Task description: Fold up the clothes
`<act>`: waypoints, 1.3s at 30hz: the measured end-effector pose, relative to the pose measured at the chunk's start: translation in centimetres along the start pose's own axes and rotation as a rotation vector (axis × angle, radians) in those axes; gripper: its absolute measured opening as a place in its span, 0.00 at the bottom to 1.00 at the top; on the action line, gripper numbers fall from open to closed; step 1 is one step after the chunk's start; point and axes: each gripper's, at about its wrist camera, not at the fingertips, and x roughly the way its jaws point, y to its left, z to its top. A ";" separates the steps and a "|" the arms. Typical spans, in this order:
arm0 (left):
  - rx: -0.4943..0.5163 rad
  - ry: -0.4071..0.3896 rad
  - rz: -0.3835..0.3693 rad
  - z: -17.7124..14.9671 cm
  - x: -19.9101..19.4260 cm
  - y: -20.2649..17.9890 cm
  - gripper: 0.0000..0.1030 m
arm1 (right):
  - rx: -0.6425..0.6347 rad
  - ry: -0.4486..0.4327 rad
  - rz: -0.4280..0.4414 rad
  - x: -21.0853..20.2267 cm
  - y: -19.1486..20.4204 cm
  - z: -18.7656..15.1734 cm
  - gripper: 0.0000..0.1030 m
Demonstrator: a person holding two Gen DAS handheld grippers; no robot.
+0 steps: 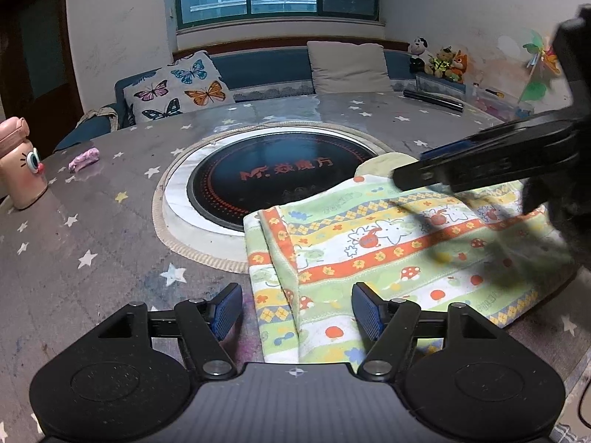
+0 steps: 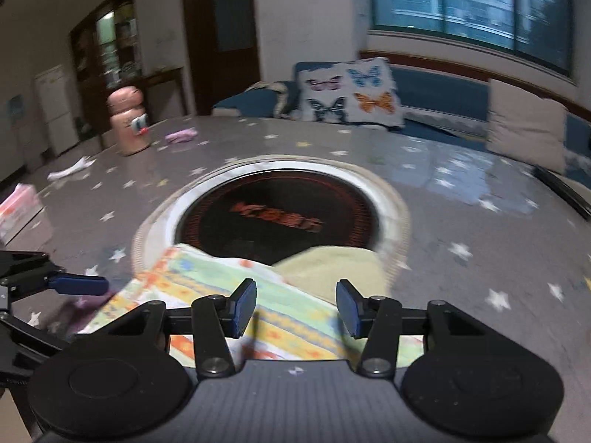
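cloth: a folded patterned towelling cloth [image 1: 399, 254] in green, orange and yellow bands with mushrooms and cartoon animals is lying on the near right of the desk, its far edge overlapping the round black induction hob [image 1: 280, 181] set in the middle
desk: a round grey desk [image 1: 92, 243] with a star-print cover is carrying everything
left gripper [image 1: 297, 312]: its blue-padded fingers are standing spread above the cloth's near left folded edge, gripping nothing
right gripper [image 2: 295, 312]: its fingers are hovering apart over the cloth's far side, empty; view blurred
far left: a pink cartoon-faced bottle [image 1: 22, 164] is standing there, a small pink crumpled scrap [image 1: 85, 160] lying near it
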 end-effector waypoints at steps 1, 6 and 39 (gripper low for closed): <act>-0.003 0.001 -0.001 0.0 0.0 0.1 0.67 | -0.010 0.013 0.001 0.7 0.3 0.2 0.47; -0.015 0.006 -0.001 -0.3 -0.2 0.3 0.69 | -0.058 0.070 -0.033 3.8 1.5 0.8 0.48; -0.006 0.002 0.093 0.3 0.7 -0.1 0.80 | 0.044 0.017 -0.125 -10.4 -1.3 -11.1 0.49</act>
